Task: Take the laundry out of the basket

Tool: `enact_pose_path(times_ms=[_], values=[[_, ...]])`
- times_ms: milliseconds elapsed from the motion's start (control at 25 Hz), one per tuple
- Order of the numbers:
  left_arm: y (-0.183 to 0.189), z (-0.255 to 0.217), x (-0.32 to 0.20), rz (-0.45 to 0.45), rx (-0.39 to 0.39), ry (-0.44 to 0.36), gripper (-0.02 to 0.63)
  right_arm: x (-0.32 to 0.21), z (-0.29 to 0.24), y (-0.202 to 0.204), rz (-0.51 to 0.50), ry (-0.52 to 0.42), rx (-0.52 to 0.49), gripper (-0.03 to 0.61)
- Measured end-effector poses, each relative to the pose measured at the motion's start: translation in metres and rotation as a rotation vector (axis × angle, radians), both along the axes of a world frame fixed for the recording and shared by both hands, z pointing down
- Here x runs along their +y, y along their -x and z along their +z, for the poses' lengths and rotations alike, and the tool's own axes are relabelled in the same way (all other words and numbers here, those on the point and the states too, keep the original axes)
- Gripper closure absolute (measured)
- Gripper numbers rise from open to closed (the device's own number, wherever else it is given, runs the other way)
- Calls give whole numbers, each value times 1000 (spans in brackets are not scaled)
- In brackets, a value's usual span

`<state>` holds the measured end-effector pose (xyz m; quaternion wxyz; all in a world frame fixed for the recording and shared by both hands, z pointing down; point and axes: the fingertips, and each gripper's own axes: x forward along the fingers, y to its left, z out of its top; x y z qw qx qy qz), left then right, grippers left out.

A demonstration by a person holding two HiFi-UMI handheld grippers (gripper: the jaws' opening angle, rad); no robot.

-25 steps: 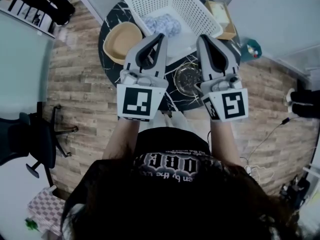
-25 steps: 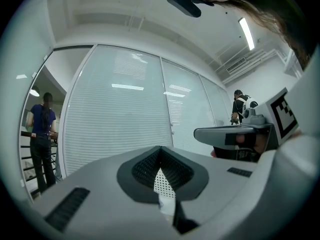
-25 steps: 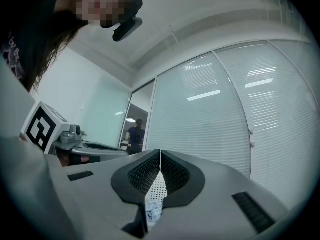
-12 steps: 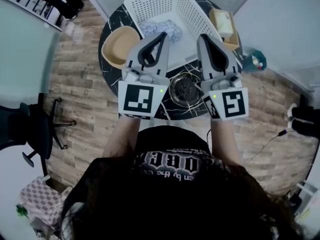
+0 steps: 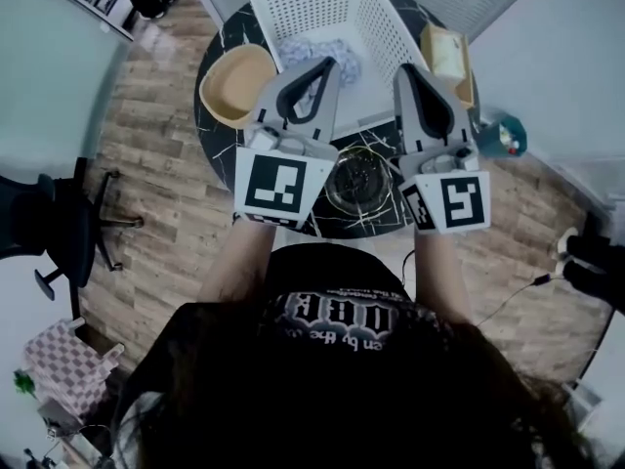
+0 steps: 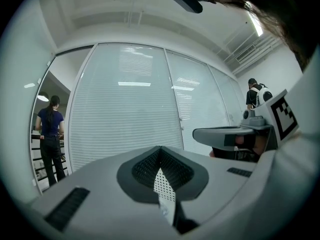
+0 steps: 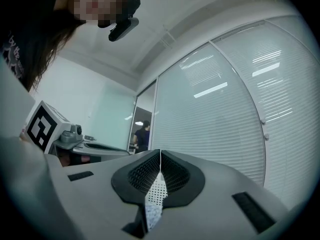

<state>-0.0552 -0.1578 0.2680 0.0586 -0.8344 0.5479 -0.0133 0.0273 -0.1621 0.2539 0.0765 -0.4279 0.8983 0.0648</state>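
Note:
A white perforated laundry basket (image 5: 376, 22) stands at the far side of the round black marble table (image 5: 217, 130). A blue-and-white patterned cloth (image 5: 305, 49) lies in it. Both grippers hover side by side above the table's near half, pointing at the basket. The left gripper (image 5: 329, 63) is shut and empty, with its tip over the basket's near rim by the cloth. The right gripper (image 5: 403, 69) is shut and empty too, at the basket's near right edge. In the left gripper view (image 6: 160, 150) and the right gripper view (image 7: 159, 155) the jaws meet, and the basket's mesh shows below them.
A tan bowl (image 5: 234, 84) sits left of the basket and a glass bowl (image 5: 356, 179) lies between the grippers near the table's front. A wooden box (image 5: 449, 59) is at the right and a teal object (image 5: 510, 135) beyond the table's edge. A black chair (image 5: 54, 233) stands on the wood floor at the left.
The head view has shifted a little. Both grippers stay shut and side by side and have edged slightly forward toward the basket. Nothing was taken hold of.

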Motion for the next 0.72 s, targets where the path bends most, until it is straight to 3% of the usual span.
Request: enact_pose_path(times_ms=[320, 720], values=[[5, -2, -27, 37, -2, 9, 612, -22, 1, 6, 26, 12, -4, 551], [8, 7, -63, 114, -73, 52, 601, -49, 6, 12, 66, 31, -16, 551]])
